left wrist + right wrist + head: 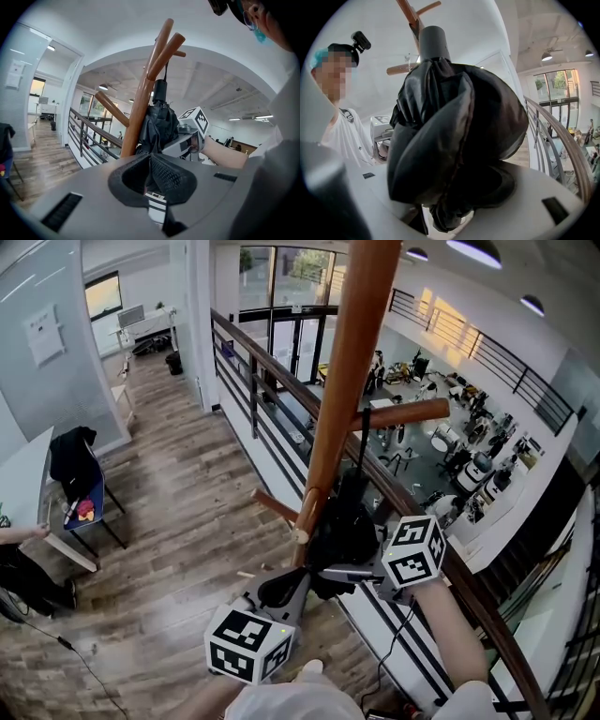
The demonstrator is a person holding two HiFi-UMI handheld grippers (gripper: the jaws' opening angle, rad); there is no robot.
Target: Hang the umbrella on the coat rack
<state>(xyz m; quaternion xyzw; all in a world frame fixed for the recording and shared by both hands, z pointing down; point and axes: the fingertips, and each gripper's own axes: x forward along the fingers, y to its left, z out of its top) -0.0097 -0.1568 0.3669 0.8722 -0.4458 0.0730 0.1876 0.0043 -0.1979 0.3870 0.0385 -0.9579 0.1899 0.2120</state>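
The wooden coat rack (339, 381) rises through the middle of the head view. A folded black umbrella (343, 521) hangs against its pole, its thin strap running up to a side peg (412, 413). My right gripper (339, 570) is shut on the umbrella's lower part; black fabric (450, 131) fills the right gripper view and hides the jaws. My left gripper (281, 587) sits just left of the pole, below the umbrella, with its pads (164, 176) pressed together and nothing between them. In the left gripper view the strap (165, 70) hangs from a peg (166, 49), and the right gripper (180, 143) holds the umbrella (159, 122).
A wood-topped metal railing (272, 390) runs right behind the rack, with a drop to a lower hall beyond. A chair with a black jacket (75, 460) stands at the left by a table. A cable (75, 652) lies on the wooden floor.
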